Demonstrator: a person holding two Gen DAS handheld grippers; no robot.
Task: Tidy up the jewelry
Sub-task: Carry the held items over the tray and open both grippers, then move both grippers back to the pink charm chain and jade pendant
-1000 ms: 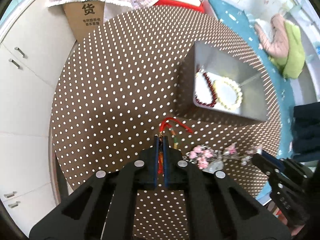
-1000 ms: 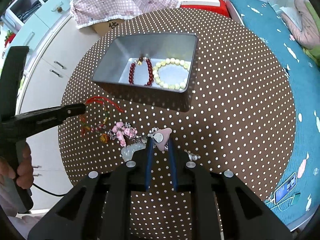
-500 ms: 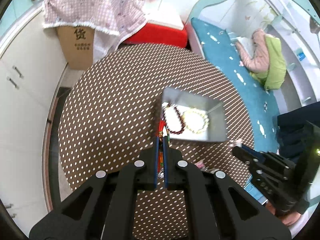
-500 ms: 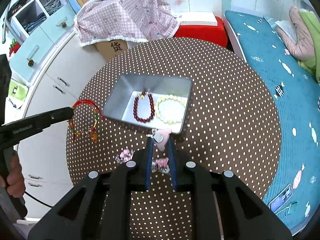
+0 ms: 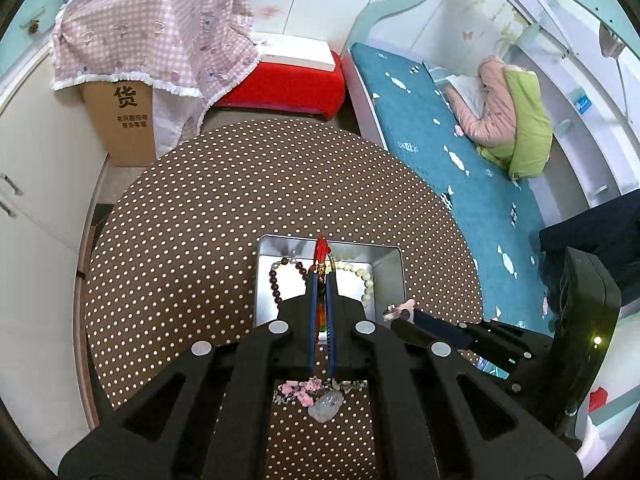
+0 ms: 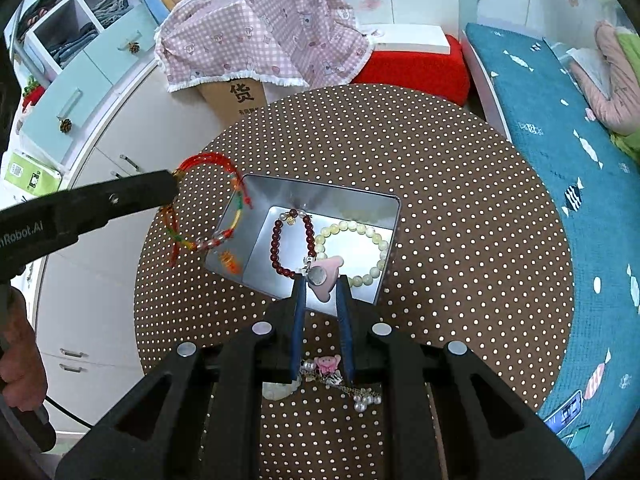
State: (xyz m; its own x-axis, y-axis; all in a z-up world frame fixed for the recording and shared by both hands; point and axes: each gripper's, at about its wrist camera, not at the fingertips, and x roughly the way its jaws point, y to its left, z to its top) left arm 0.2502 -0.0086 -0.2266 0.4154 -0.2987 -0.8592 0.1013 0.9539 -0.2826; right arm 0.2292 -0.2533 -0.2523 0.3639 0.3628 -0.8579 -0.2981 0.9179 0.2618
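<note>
A silver metal tin sits on the round dotted table and holds a dark red bead bracelet and a pale bead bracelet. My left gripper is shut on a red cord bracelet and holds it in the air by the tin's left rim. My right gripper is shut on a pink charm piece, held above the tin's near edge. More pink and pearl jewelry lies on the table near me.
The brown dotted round table stands among white cabinets, a cardboard box under a pink checked cloth, a red stool and a teal bed. A phone lies on the bed edge.
Both grippers have risen and moved toward the tin with their pieces. The red cord bracelet now hangs at the tin's left rim and the pink charm is over its near edge.
</note>
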